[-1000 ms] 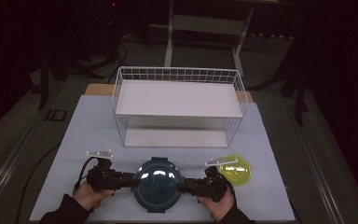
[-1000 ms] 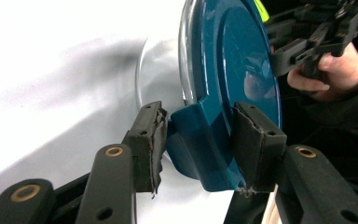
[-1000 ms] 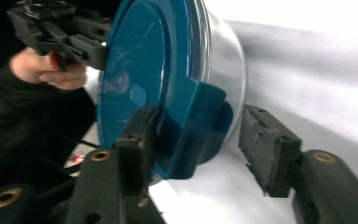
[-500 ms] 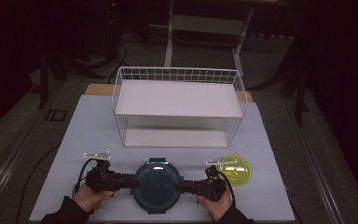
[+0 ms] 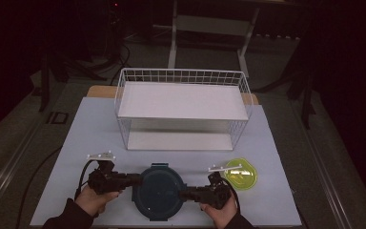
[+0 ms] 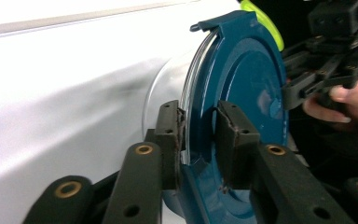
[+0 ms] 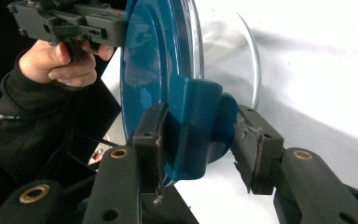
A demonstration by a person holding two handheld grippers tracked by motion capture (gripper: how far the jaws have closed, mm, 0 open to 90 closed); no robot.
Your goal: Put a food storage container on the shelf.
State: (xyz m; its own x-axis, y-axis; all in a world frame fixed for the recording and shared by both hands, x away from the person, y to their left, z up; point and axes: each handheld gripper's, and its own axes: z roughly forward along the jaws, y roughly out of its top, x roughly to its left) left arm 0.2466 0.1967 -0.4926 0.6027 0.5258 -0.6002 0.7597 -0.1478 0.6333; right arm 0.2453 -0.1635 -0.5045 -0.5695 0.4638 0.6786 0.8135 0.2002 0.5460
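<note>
Between grippers: blue lid, no legible writing.

The room beyond the white-topped bench sits almost black, while overhead light keeps the benchtop pale. The glossy round blue plastic lid shows soft glare; close tool pads look slightly blurred.

Stuff sitting on the table right now: one wire rack, one blue-lidded container, one yellow-green lid. Two grippers are working it, left and right, held by two hands.
</note>
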